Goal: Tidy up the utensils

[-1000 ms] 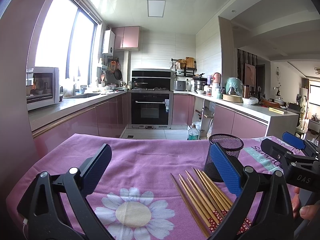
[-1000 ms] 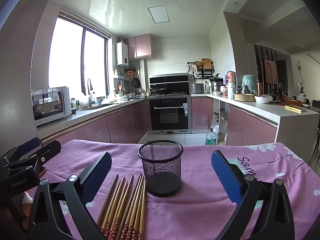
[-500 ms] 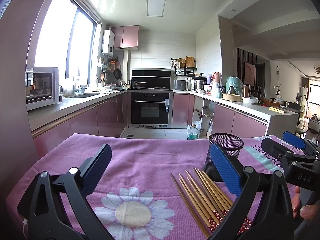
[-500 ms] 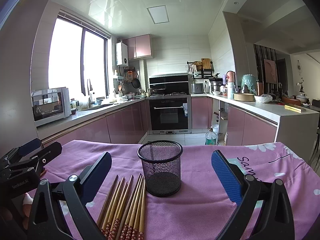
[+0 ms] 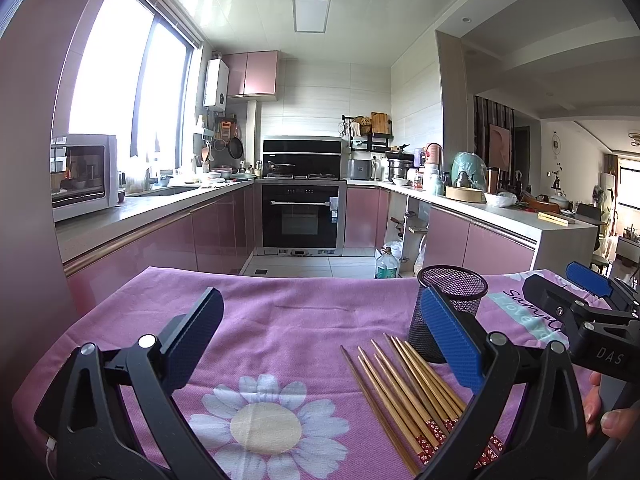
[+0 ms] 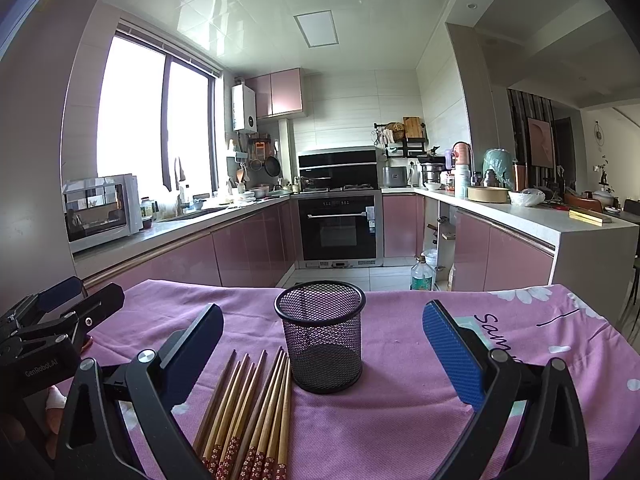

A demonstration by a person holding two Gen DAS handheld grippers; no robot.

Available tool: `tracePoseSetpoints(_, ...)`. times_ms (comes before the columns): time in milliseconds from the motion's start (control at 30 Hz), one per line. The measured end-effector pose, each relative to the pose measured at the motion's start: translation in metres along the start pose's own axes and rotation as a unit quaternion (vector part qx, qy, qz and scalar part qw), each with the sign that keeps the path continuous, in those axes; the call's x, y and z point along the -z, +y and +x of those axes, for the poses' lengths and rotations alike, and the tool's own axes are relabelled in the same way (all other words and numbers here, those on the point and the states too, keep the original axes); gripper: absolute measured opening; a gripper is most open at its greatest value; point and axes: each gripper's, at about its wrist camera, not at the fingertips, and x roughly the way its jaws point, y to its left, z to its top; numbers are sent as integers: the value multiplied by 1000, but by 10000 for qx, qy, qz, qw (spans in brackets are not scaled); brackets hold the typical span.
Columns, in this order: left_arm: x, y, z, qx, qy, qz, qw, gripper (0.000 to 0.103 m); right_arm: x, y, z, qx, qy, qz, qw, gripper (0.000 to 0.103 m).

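Note:
Several wooden chopsticks [image 5: 404, 390] with red patterned ends lie side by side on the purple flowered cloth [image 5: 280, 320]. A black mesh cup [image 6: 320, 336] stands upright and empty just behind them. My left gripper [image 5: 324, 340] is open, held low over the cloth left of the chopsticks [image 6: 252, 412]. My right gripper [image 6: 324, 352] is open too, with the cup and the chopstick tips between its spread fingers, touching neither. The mesh cup [image 5: 448, 312] is partly hidden behind the left gripper's right finger. Each gripper shows at the edge of the other's view.
The table's far edge drops to a kitchen floor where a plastic bottle [image 6: 422, 276] stands. Pink cabinets, an oven [image 6: 340, 228] and a microwave [image 6: 100, 210] line the back. A person's fingers [image 5: 608, 412] hold the right gripper's handle.

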Motion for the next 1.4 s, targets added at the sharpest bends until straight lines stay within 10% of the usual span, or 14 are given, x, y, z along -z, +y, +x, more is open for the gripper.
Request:
tracePoseSetpoints(767,5,0,12,204,371,102,9991,97,1,-1,5,-95,210,-34,9997,97)
tracePoseSetpoints(1000,22,-7,40,558,1274,501,9890,97,15,-2,33,-464,1205,-165,9915,96)
tracePoseSetpoints(1400,54,-19,90,819,2490,909,9607,79,50,13,84,-728,2818,-535,9552,53)
